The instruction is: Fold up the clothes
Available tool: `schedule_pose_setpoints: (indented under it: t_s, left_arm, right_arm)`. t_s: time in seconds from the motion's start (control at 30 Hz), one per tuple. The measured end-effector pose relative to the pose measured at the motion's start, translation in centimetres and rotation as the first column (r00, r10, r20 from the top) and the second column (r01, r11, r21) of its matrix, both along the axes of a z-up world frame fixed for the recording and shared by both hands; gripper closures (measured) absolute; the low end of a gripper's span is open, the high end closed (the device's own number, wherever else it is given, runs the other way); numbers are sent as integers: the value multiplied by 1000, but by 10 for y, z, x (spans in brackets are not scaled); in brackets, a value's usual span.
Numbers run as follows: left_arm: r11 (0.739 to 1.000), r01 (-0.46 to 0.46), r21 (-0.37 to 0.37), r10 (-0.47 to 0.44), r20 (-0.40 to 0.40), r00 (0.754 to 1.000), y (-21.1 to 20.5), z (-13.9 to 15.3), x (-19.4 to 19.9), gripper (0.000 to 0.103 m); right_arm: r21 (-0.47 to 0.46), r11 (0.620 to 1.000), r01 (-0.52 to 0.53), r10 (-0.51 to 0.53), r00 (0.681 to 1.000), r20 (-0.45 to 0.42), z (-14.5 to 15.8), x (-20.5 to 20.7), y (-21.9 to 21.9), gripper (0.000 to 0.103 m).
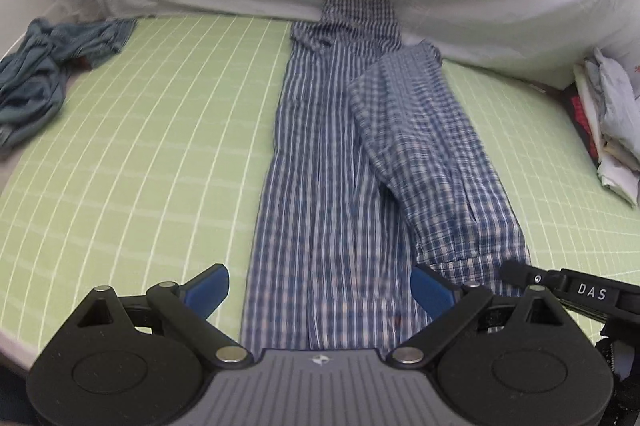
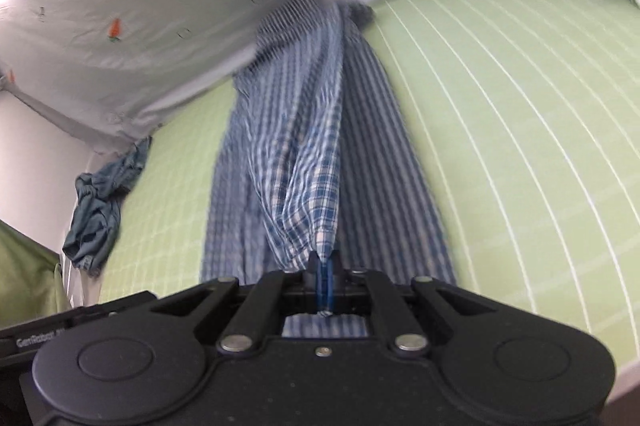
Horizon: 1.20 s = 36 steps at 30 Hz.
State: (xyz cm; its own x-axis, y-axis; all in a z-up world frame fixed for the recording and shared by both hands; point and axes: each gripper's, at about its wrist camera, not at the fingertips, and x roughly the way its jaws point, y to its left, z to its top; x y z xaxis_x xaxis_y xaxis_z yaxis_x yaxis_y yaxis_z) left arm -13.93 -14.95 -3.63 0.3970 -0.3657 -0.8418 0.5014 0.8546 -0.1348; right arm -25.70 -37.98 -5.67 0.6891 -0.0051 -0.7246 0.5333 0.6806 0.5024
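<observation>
Green gridded mat [image 1: 140, 130] carried the plaid shirt [image 1: 320, 166], stretched ahead of both tongs. Left gripper [image 1: 320, 290] stood released above its hem; right gripper [image 2: 323, 266] was clenched on the sleeve [image 2: 304, 162], mid-fold. Next it probably needed laying across the body.

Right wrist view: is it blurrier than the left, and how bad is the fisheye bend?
Right wrist view: clear motion smear on the plaid shirt and white sheet. Left wrist view: milder blur. Both views bend the green mat grid lines into arcs.
</observation>
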Motion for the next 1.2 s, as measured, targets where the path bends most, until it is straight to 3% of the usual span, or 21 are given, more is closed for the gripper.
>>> schedule_pose_setpoints:
  t_s: [0.2, 0.37, 0.53, 0.63, 0.67, 0.7, 0.77, 0.83, 1.03, 1.2]
  left_arm:
    - [997, -58, 49, 59, -11, 998, 5, -13, -30, 6]
    - [991, -72, 113, 77, -43, 996, 14, -23, -45, 6]
    - [988, -66, 140, 77, -75, 994, 21, -32, -35, 6]
    - [990, -73, 125, 83, -84, 993, 22, -31, -23, 6]
    - [990, -75, 121, 85, -81, 993, 22, -31, -20, 6]
    - [990, -74, 124, 83, -74, 994, 22, -31, -16, 6]
    - [988, -67, 139, 77, -69, 995, 24, -37, -10, 6]
    - [986, -57, 154, 69, -73, 995, 25, -44, -5, 6]
    - [983, 9, 186, 14, -122, 992, 28, -67, -3, 6]
    - [975, 84, 208, -53, -149, 987, 26, -80, -8, 7]
  right_arm:
    - [80, 997, -20, 24, 998, -60, -38, -10, -11, 100]
    - [40, 998, -46, 49, 994, -98, -54, -15, -9, 100]
    - [-12, 998, -60, 58, 988, -145, -58, -15, 0, 95]
    - [-92, 992, -81, 63, 981, -184, -49, -20, 7, 74]
    - [-131, 988, -78, 52, 980, -193, -44, -21, 11, 55]
    - [-172, 982, -75, 39, 978, -203, -40, -22, 15, 46]
    - [-249, 967, -62, 6, 976, -219, -35, -20, 24, 14]
    - [-277, 959, -57, -8, 974, -227, -37, -20, 28, 13]
    - [-249, 967, -49, -22, 961, -276, -56, -16, 42, 13]
    - [-288, 956, -58, -31, 955, -295, -63, -12, 56, 5]
